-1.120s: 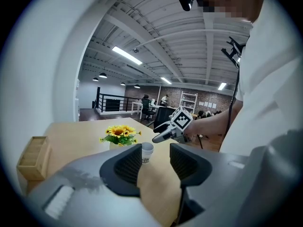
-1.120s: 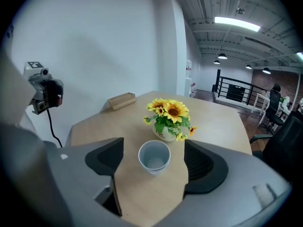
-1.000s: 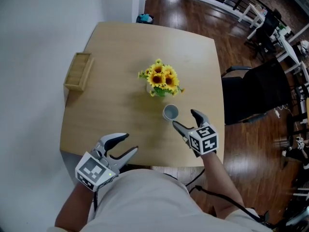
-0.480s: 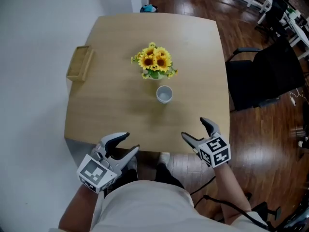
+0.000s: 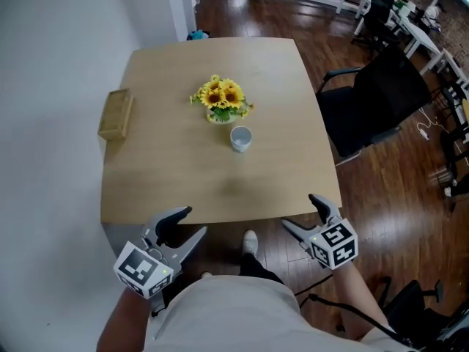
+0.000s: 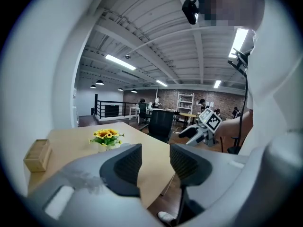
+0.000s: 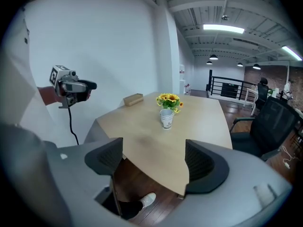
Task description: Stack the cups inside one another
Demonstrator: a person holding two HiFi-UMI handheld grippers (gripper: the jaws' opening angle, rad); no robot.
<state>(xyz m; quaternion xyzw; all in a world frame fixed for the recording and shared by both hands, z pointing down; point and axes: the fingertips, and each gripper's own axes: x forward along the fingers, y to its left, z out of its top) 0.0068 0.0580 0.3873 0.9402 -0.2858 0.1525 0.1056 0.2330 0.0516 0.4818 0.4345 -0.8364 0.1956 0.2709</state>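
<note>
Head view: both grippers are held off the near edge of the worktop [image 5: 183,174], above the floor, one to each side of the person's body. Left gripper [image 5: 189,222]: fingers [image 6: 125,167] parted by a moderate gap, nothing between them; its own view looks across the worktop corner. Right gripper [image 5: 300,211]: opened wider, also with nothing in its grasp; through the gap its view shows the worktop edge, dark floor and a white shoe [image 7: 147,200]. Cup [image 5: 240,138]: pale, upright, mouth up, standing near the middle of the worktop and well apart from both grippers, farther from the left than from the right. In the right gripper view it lies ahead of the fingers, roughly in line with the gap between them but far beyond it. Whether it is one cup or several nested cannot be told. Sunflowers [image 5: 220,98] in a small pot stand just behind the cup, on the side away from the person, close to it. Wooden box [image 5: 116,114] lies at the left edge of the worktop. Black chair [image 5: 374,101] stands off the right side of the worktop.
</note>
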